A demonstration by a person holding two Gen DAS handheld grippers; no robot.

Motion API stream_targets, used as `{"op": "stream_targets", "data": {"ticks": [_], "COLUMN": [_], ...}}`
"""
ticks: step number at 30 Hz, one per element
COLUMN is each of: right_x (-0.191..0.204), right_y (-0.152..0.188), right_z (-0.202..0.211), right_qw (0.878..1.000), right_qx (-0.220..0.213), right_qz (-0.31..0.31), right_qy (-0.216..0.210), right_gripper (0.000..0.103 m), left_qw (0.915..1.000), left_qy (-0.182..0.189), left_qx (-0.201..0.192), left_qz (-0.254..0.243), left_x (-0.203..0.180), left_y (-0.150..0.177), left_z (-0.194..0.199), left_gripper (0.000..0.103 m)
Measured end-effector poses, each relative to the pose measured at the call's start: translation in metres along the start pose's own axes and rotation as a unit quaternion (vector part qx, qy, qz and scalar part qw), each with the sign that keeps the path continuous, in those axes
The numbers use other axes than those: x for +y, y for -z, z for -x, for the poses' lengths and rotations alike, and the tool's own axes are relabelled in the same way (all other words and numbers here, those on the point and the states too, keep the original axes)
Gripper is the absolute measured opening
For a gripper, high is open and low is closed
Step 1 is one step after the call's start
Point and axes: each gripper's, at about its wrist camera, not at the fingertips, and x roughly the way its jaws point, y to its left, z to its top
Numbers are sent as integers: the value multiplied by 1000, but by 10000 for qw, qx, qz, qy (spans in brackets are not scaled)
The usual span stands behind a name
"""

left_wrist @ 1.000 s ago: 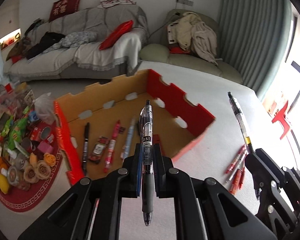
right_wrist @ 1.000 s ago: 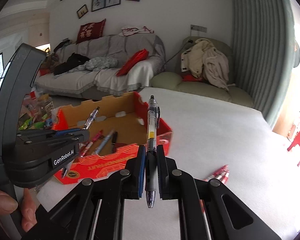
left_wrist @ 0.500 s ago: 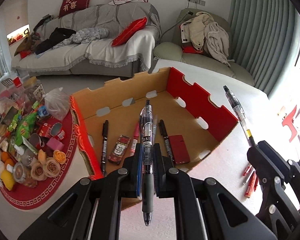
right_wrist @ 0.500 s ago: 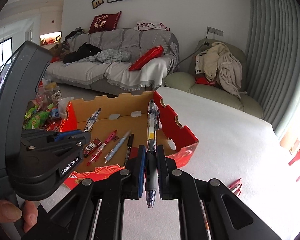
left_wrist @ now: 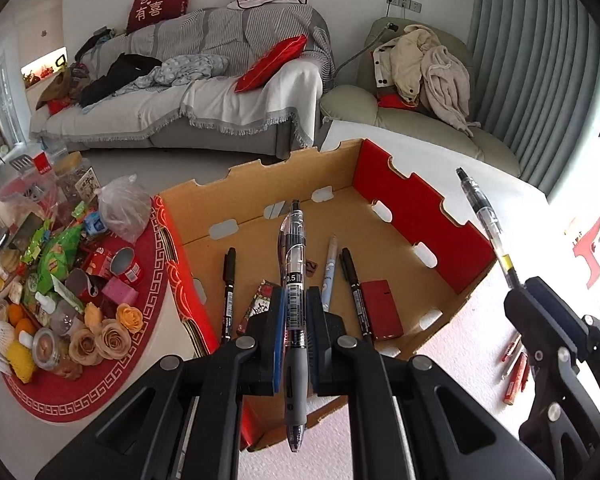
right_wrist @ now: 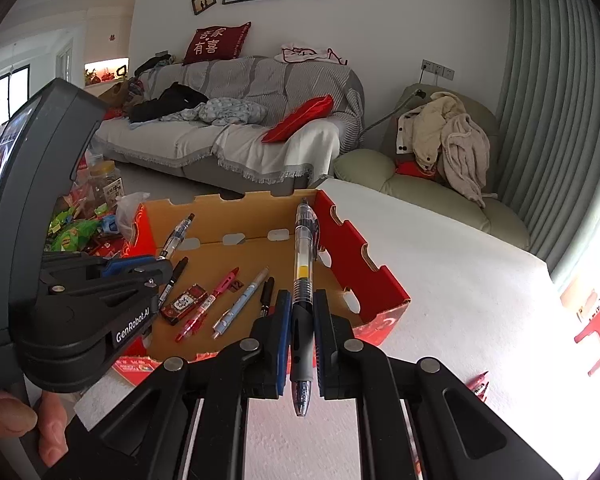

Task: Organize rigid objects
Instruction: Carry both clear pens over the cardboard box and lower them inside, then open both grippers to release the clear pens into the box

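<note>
Grippers clamped on clear plastic pens, left (left_wrist: 293,312), right (right_wrist: 302,314), notched cardboard box (left_wrist: 424,216), possibly glossy.

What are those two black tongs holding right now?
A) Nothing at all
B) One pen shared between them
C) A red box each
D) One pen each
D: the left tongs pinch a clear pen, and the right tongs pinch another pen with a yellow band, both over the cardboard box.

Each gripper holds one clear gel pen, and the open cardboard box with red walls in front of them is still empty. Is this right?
Not entirely. Each gripper does hold a clear gel pen, but the cardboard box already contains pens, markers and a small red case, as the left wrist view shows.
</note>
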Motion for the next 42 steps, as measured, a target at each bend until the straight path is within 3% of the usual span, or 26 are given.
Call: {"op": "stream_targets", "data": {"ticks": [25, 42], "right_x": [-1, -2], "right_y": [-16, -19], "right_z": [-32, -60], "right_qw": [9998, 9992], "right_qx": [112, 311], "right_qz": [4, -56], "right_qy": [-193, -234], "right_gripper": [12, 12], "left_qw": [9999, 9989], "left_qy": [-56, -138], "left_qx": [134, 443], "left_qz": [75, -2], "left_x": [9, 6], "left_y": [-18, -21], "left_z": [-28, -56], "left_gripper": [10, 13]}}
